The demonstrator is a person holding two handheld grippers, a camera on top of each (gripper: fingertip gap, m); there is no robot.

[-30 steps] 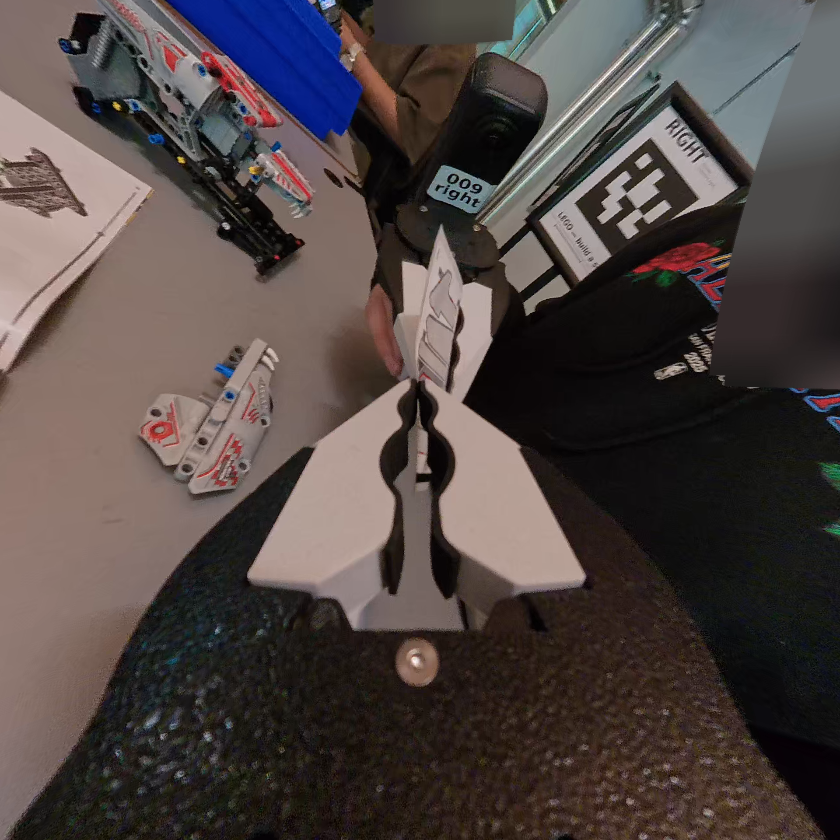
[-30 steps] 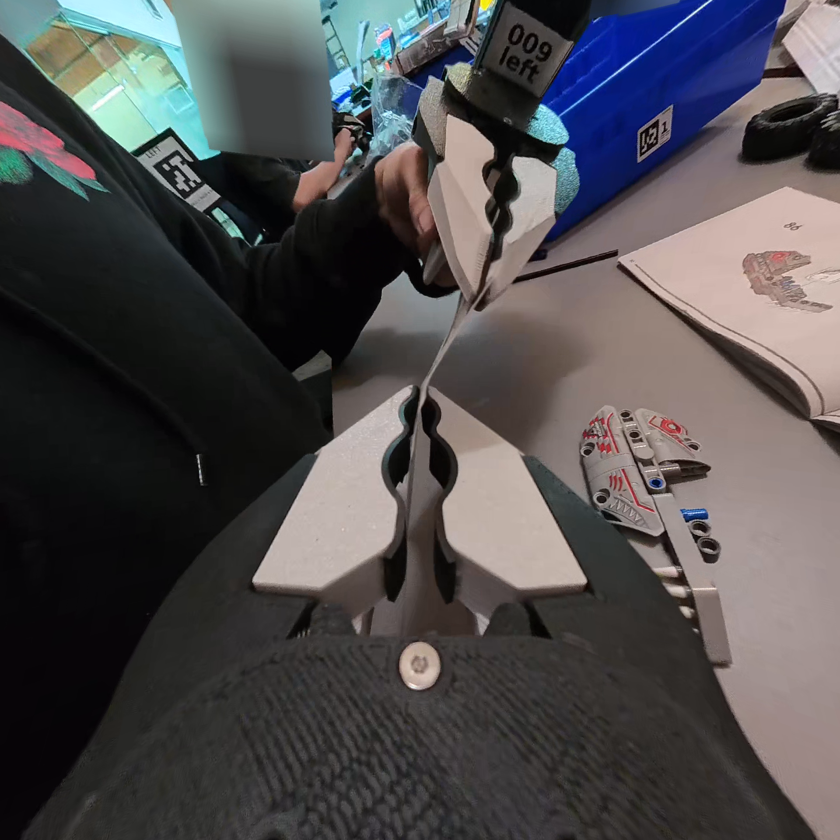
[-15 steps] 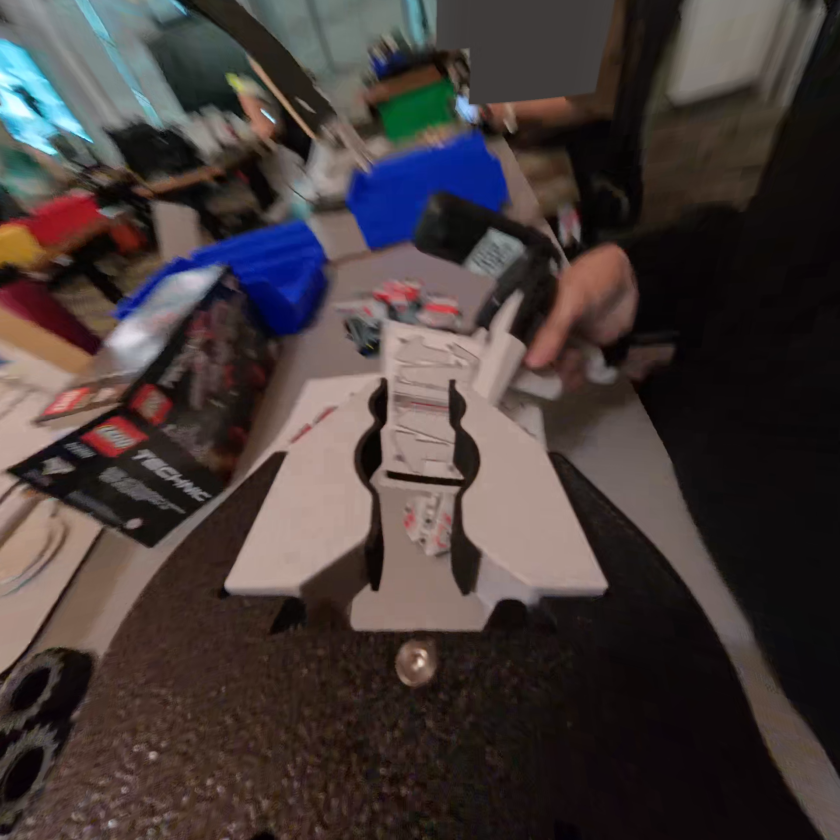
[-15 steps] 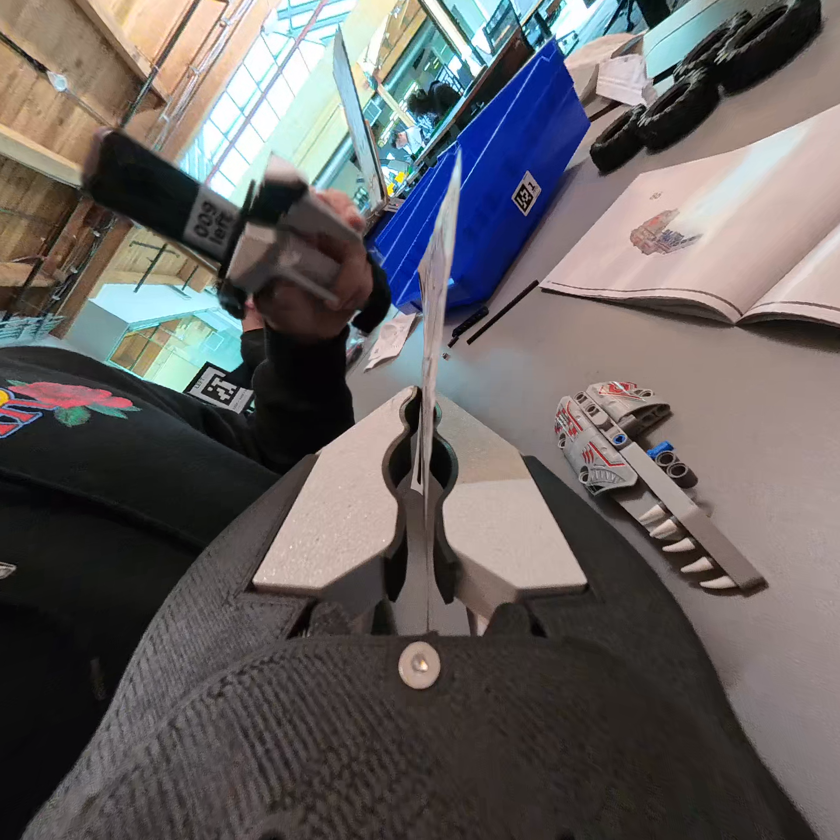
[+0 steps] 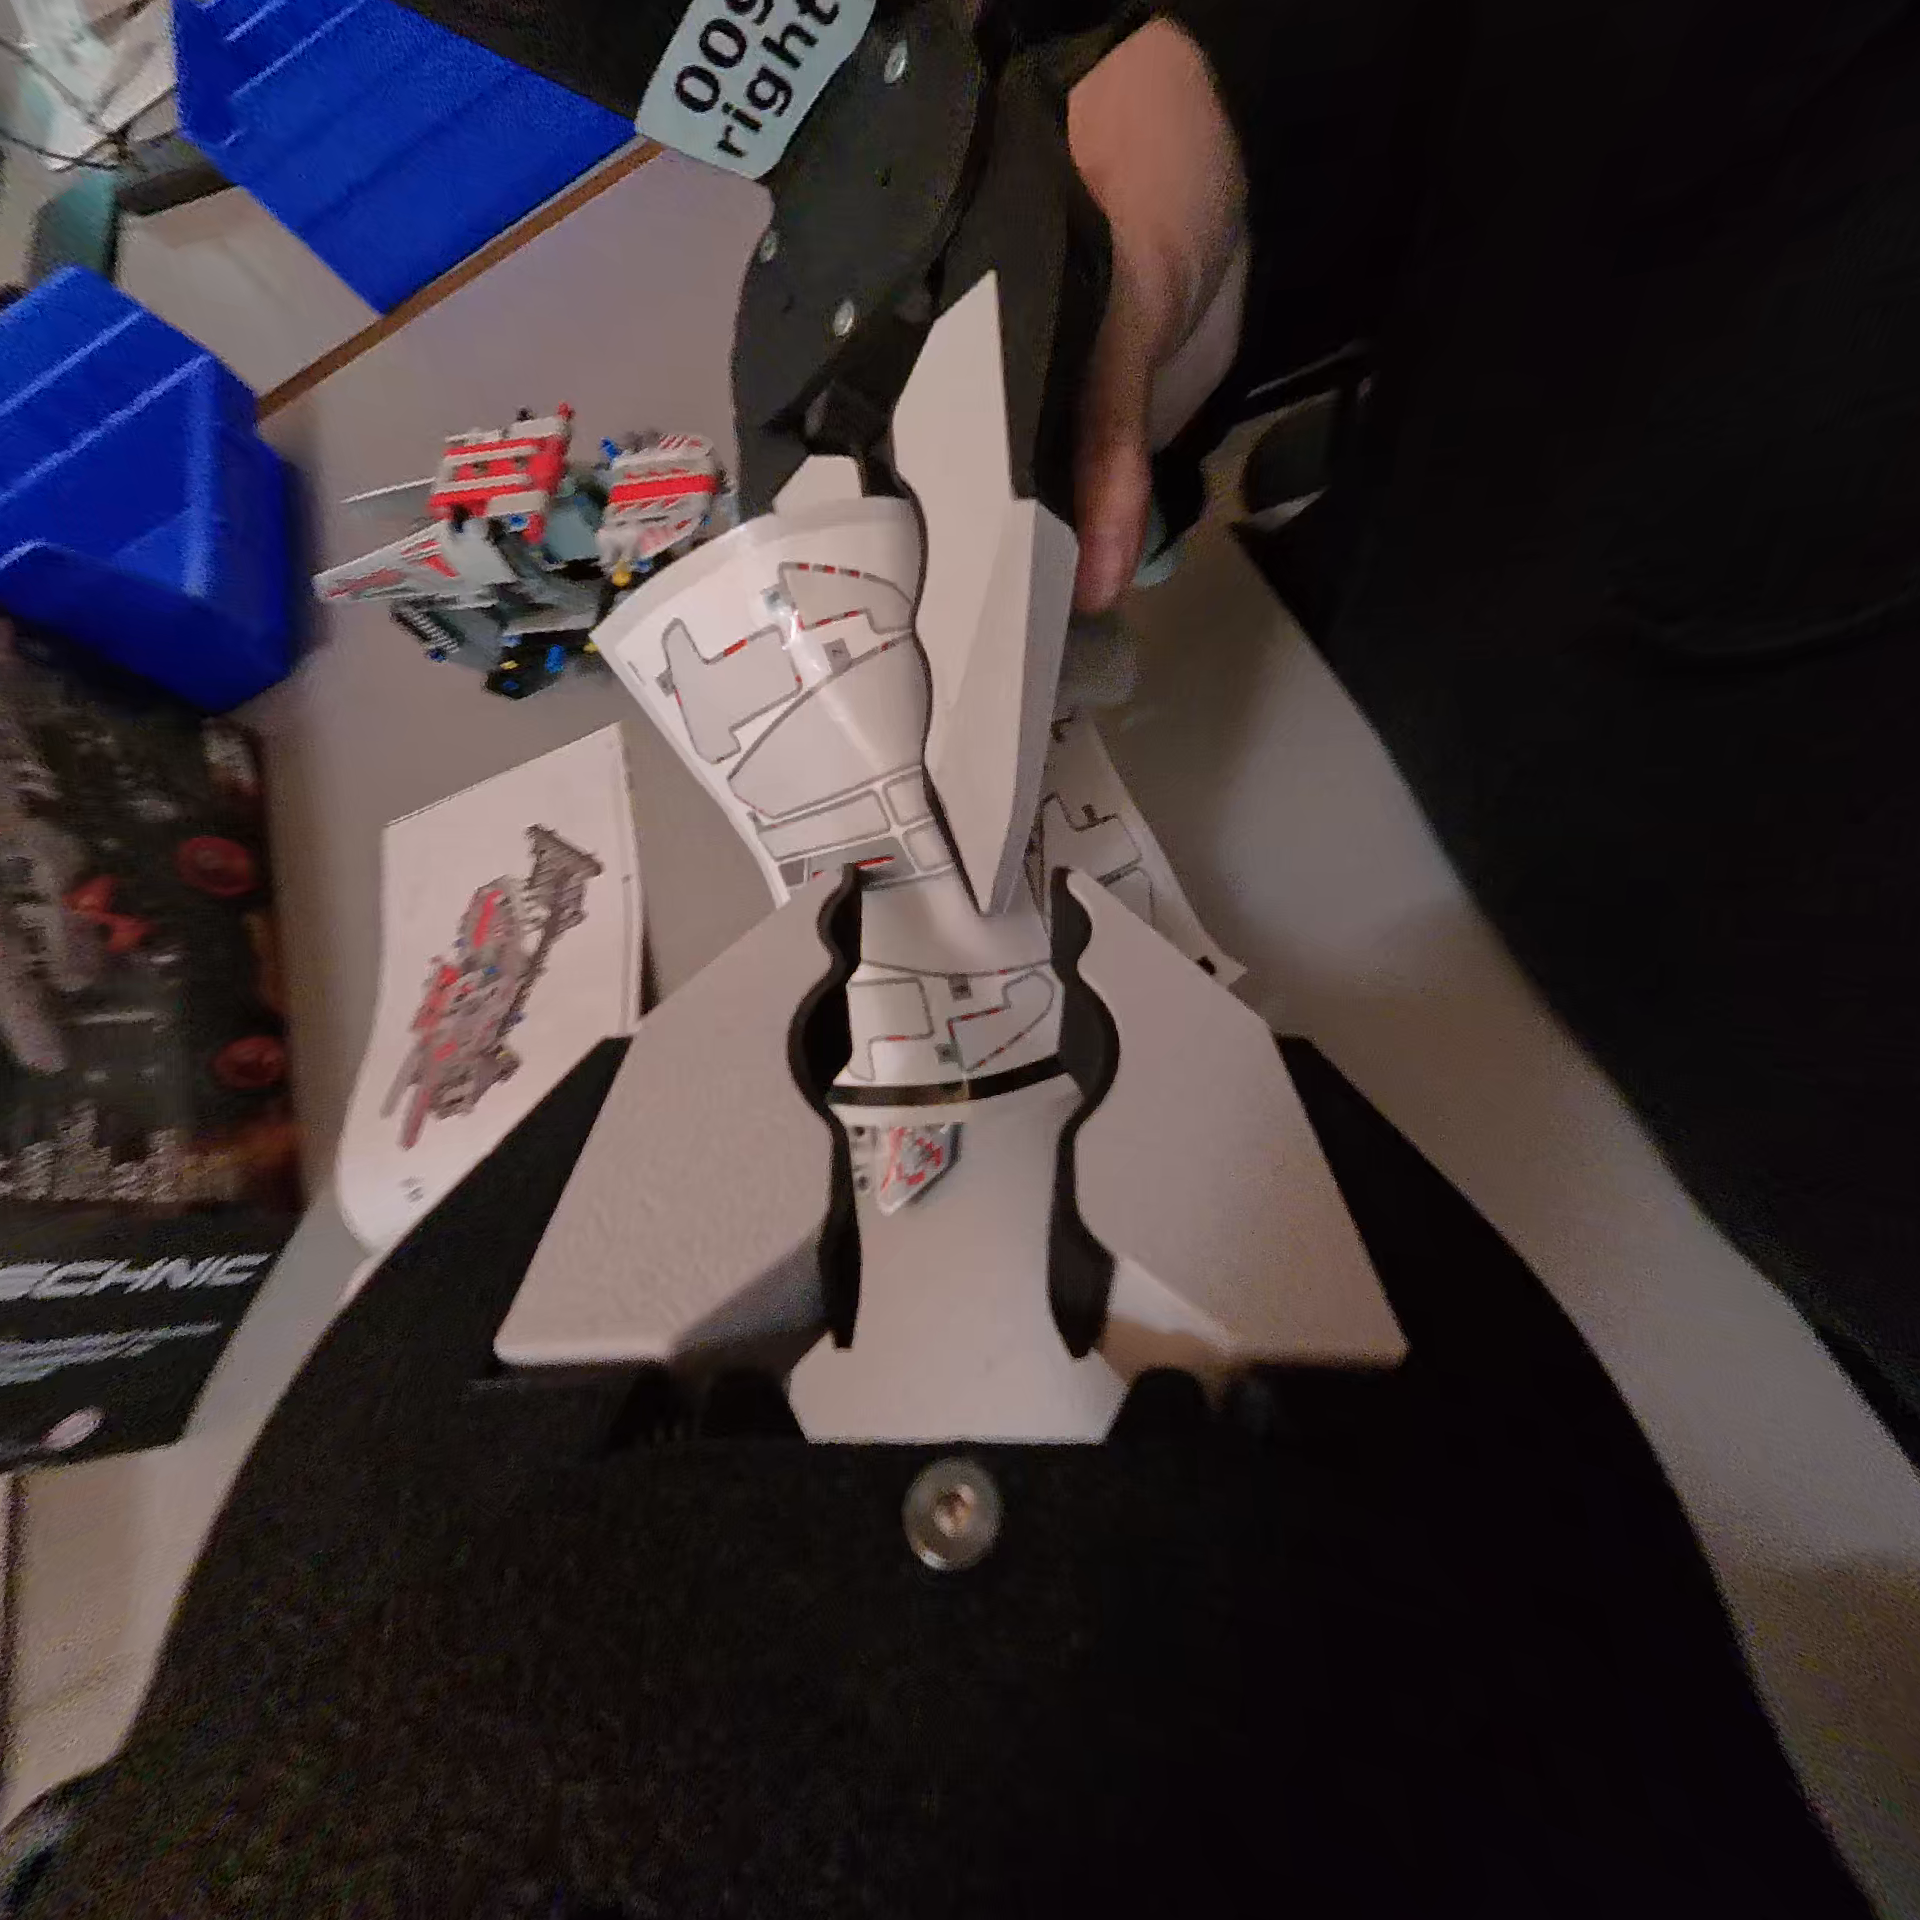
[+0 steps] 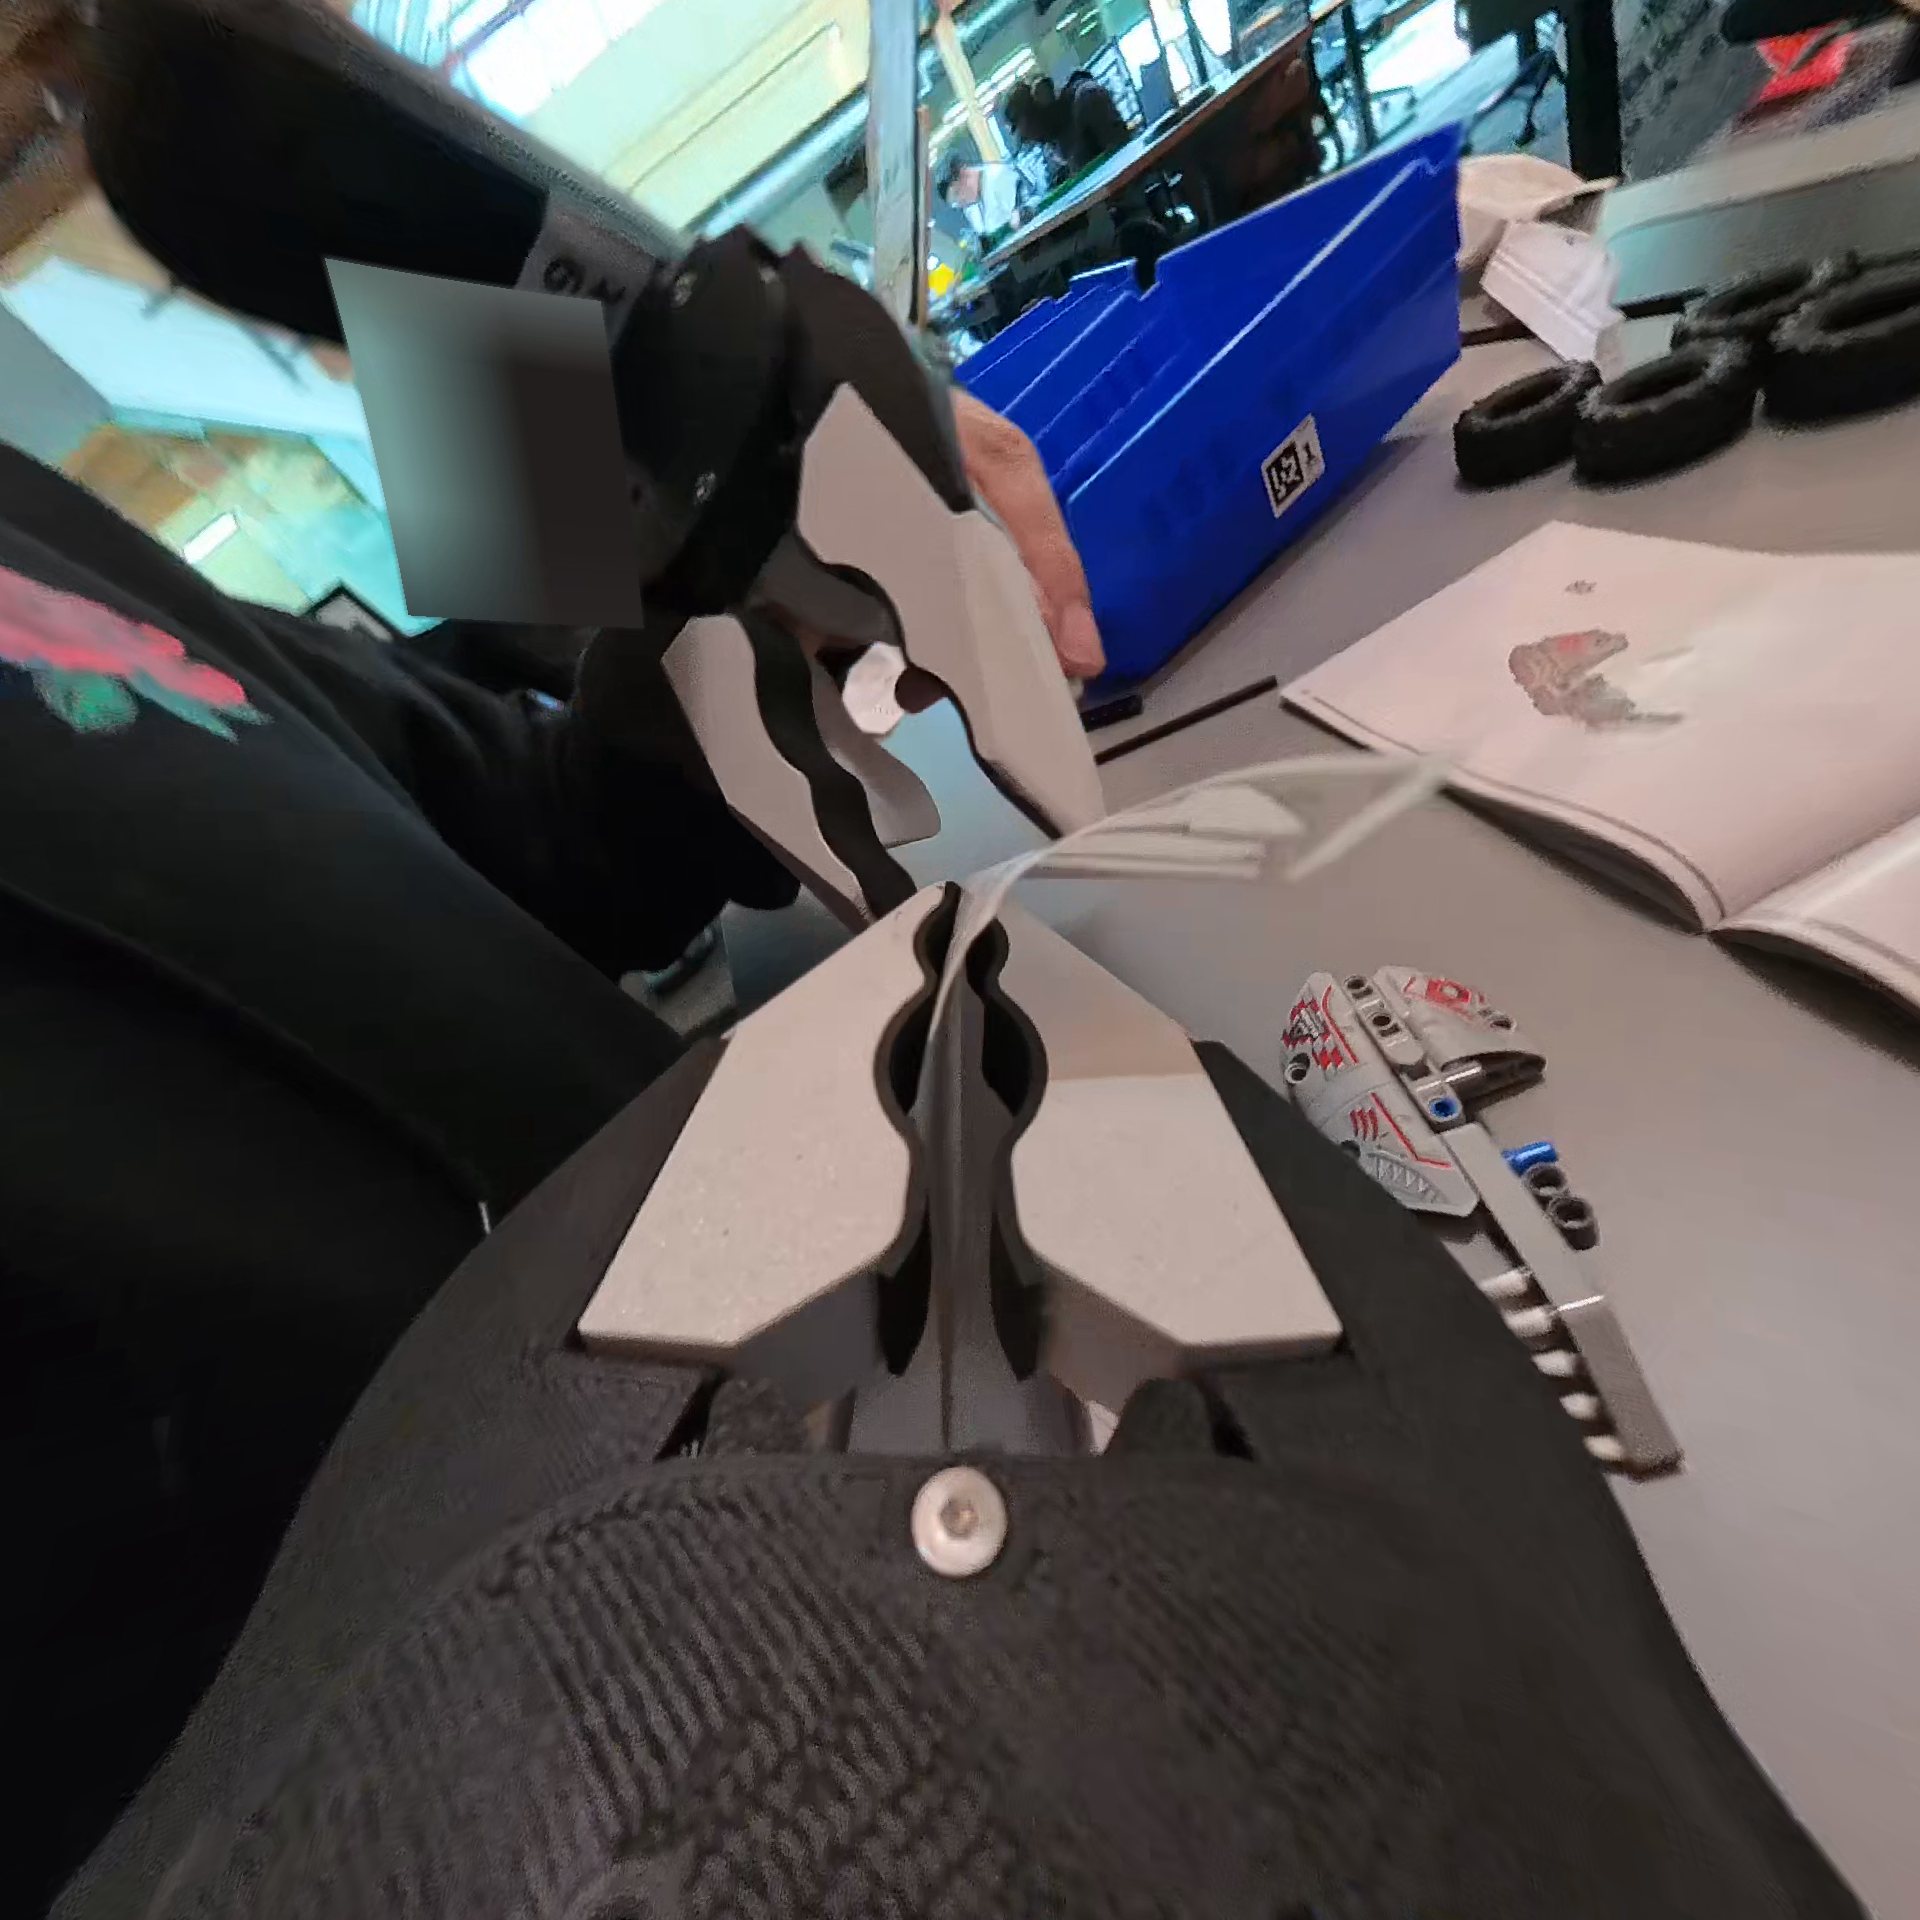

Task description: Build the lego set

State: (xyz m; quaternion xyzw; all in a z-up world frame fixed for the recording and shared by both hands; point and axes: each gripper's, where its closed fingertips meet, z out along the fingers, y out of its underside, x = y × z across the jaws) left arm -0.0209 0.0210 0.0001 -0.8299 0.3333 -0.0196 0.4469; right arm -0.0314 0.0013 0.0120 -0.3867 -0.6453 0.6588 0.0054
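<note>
My right gripper (image 6: 951, 894) is shut on a white sticker sheet (image 6: 1164, 821), which bends away to the right over the table. In the left wrist view the right gripper (image 5: 982, 899) comes in from above, pinching the curled sheet (image 5: 790, 707). My left gripper (image 5: 954, 878) is open, its jaws on either side of the sheet's lower end. A small red-and-grey sticker (image 5: 909, 1158) lies between its jaws, apart from the sheet. In the right wrist view the left gripper (image 6: 987, 862) is open just above my right one, with the small sticker (image 6: 878, 691) between its jaws.
A grey panel subassembly (image 6: 1382, 1081) and a toothed grey beam (image 6: 1558, 1340) lie on the table (image 6: 1714, 1195). The larger model (image 5: 540, 551) stands farther off. Also there: open instruction booklet (image 6: 1662, 707), blue bins (image 6: 1247, 436), black tyres (image 6: 1652, 405), set box (image 5: 114, 1091). The tips of both grippers are at nearly the same place.
My left gripper has let go of the sheet and opened, with a small sticker now off the sheet between its jaws. My right gripper still holds the sheet, which has flopped over sideways.
</note>
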